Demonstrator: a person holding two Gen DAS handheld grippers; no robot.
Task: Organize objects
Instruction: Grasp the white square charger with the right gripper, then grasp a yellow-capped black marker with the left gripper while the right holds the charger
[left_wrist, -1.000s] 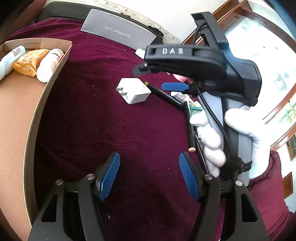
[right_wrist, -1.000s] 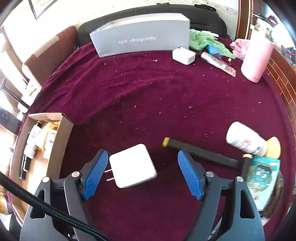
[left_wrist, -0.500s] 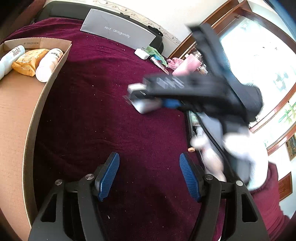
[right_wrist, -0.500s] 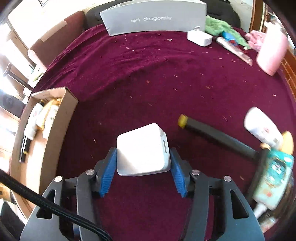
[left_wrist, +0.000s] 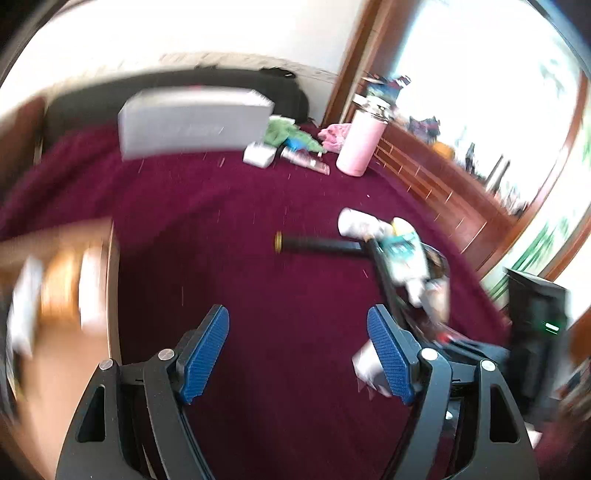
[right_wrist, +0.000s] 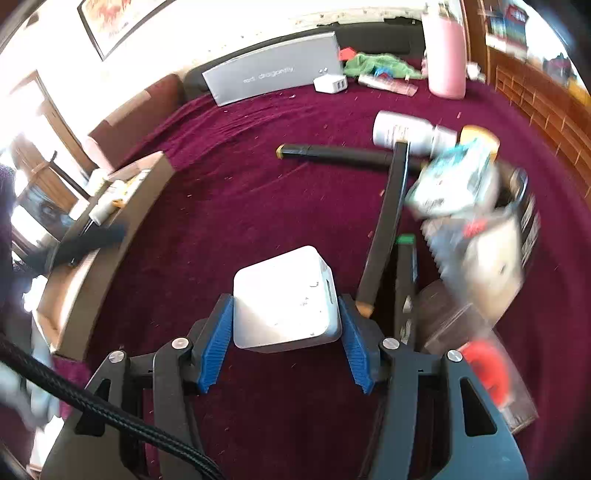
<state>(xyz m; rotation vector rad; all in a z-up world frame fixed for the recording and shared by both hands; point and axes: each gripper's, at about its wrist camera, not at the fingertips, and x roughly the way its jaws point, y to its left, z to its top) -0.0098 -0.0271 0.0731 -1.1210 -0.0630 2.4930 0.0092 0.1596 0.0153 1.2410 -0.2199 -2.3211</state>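
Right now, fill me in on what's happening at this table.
A person is tidying loose items off a maroon cloth with a hand-held tool in each hand. The right tool is shut on a white charger, lifted clear of the cloth. The left tool holds nothing and its jaws are opening. A cardboard box at the left already has a few bottles in it. A pile of items and some black sticks still lie on the cloth to the right.

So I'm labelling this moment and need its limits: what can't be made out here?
- Cardboard box contents, left wrist view: motion blur smears them.
- Pile beside the black sticks, right wrist view: blurred.
- White charger prongs, right wrist view: they face away.
- Grey box lettering, left wrist view: blurred.
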